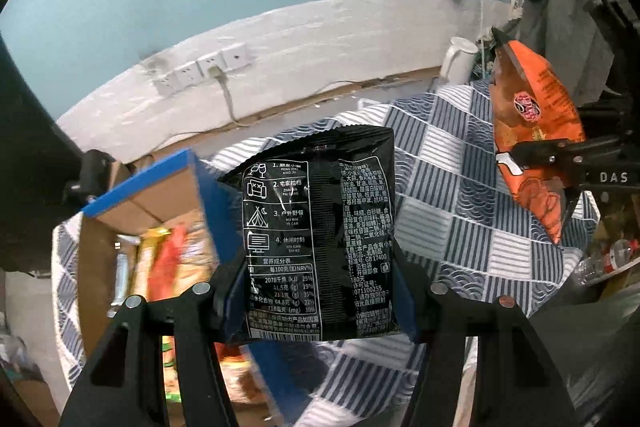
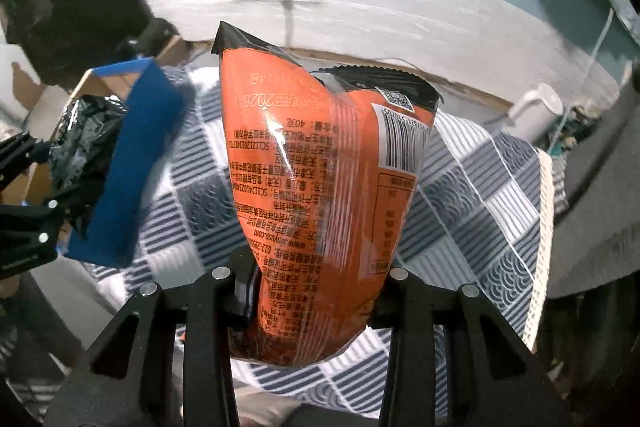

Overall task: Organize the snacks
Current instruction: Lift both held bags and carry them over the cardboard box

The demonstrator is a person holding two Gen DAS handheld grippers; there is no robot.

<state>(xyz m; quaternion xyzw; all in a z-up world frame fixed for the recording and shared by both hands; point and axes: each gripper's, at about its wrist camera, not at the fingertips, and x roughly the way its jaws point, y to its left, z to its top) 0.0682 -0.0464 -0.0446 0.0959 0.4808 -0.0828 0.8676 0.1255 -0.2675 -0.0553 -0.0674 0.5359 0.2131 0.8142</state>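
Observation:
My left gripper [image 1: 320, 303] is shut on a black snack bag [image 1: 320, 227] with white print, held up above the bed. My right gripper [image 2: 316, 291] is shut on an orange snack bag [image 2: 320, 187], squeezed at its lower end and standing upright. In the left wrist view the orange snack bag [image 1: 532, 131] hangs at the right in the right gripper [image 1: 532, 155]. The right wrist view shows the black snack bag [image 2: 84, 143] at the left edge. A blue-edged cardboard box [image 1: 148, 199] holding several snack packs sits on the bed at the left.
A blue and white checked bedspread [image 1: 460, 187] covers the bed below both bags. A white kettle [image 1: 458, 61] stands at the far edge by the wall. Wall sockets [image 1: 204, 67] with a cable sit on the white wall band. Clutter lies at the right edge.

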